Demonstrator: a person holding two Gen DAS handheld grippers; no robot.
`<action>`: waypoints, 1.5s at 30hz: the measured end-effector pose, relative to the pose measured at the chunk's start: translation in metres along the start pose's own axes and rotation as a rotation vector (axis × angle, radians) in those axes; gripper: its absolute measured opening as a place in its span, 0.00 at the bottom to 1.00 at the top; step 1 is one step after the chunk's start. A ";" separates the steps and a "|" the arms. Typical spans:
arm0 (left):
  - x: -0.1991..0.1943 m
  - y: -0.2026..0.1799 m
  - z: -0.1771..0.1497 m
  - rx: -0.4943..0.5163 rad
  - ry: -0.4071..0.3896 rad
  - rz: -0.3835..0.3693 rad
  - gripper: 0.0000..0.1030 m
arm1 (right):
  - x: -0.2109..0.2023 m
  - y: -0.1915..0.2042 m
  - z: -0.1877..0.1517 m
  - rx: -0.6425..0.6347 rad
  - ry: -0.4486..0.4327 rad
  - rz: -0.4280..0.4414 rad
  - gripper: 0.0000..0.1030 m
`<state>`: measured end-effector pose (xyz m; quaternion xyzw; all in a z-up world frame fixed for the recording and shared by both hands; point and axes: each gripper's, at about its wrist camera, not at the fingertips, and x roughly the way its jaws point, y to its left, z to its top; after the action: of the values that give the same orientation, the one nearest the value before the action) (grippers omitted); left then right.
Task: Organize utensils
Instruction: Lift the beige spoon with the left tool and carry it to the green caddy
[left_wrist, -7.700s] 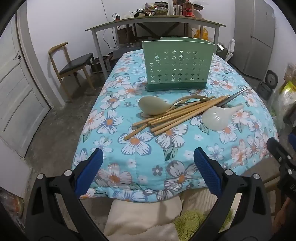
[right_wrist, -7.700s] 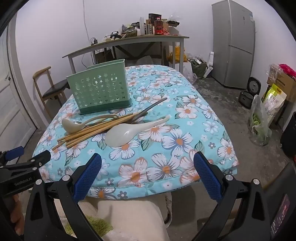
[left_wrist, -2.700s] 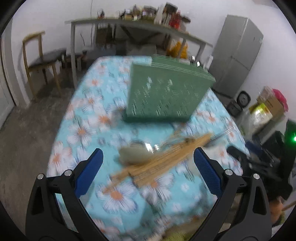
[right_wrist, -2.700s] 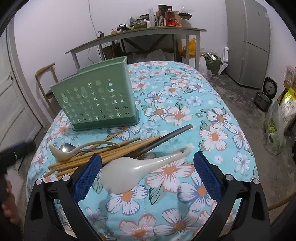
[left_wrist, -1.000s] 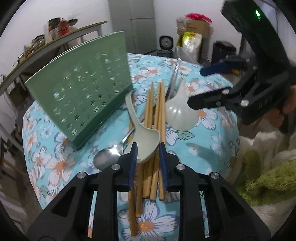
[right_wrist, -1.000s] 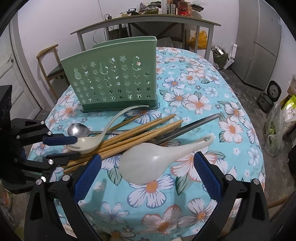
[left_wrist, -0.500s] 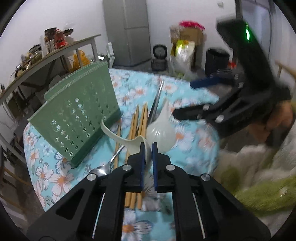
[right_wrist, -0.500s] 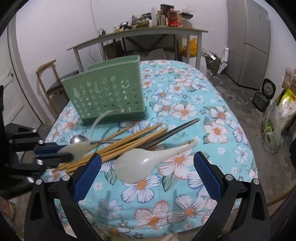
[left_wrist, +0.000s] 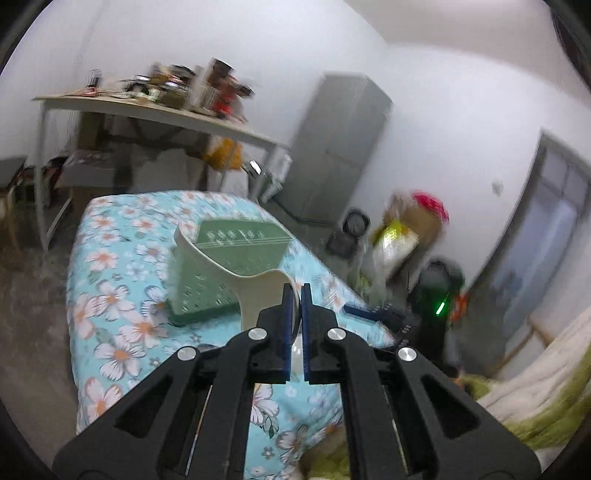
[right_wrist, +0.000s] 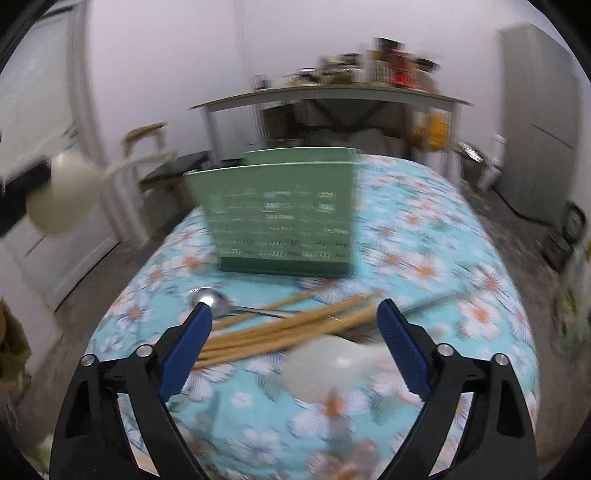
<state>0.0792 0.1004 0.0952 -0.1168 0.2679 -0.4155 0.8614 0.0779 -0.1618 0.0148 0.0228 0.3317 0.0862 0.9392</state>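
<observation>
Left gripper (left_wrist: 294, 295): fingers (left_wrist: 285, 302) pressed together on the bowl of a beige plastic ladle (left_wrist: 255, 280), its curved handle arching up and away over the green utensil holder (left_wrist: 225, 266). In the right wrist view the same ladle (right_wrist: 62, 192) hangs in the air off the left edge of the tabletop (right_wrist: 461, 266).

Right gripper (right_wrist: 293, 325): fingers (right_wrist: 188, 343) wide apart and closing, nothing pressed between them; they straddle a bundle of wooden chopsticks (right_wrist: 288, 325) and a pale spoon (right_wrist: 328, 362) near the front edge. A metal spoon (right_wrist: 212, 299) lies just beside the left finger, between the chopsticks and the holder.

Handling, as judged: the ladle looks light, stiff and smooth, so a pinch on the rounded bowl may let it swivel; the handle near the bowl would give a steadier hold. The chopsticks look light and apt to roll or scatter; gather them mid-length.

No brand, label or writing is legible; both views are blurred.
</observation>
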 end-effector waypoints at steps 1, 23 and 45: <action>-0.004 0.002 0.003 -0.013 -0.016 0.005 0.03 | 0.005 0.009 0.002 -0.032 0.002 0.022 0.79; -0.007 0.073 -0.013 -0.203 -0.068 0.114 0.03 | 0.127 0.122 -0.013 -0.516 0.224 -0.010 0.32; 0.034 0.103 0.057 -0.586 -0.115 -0.348 0.03 | 0.025 -0.010 0.074 0.055 0.006 0.098 0.03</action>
<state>0.1958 0.1380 0.0867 -0.4266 0.3029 -0.4542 0.7211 0.1445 -0.1666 0.0561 0.0647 0.3354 0.1231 0.9318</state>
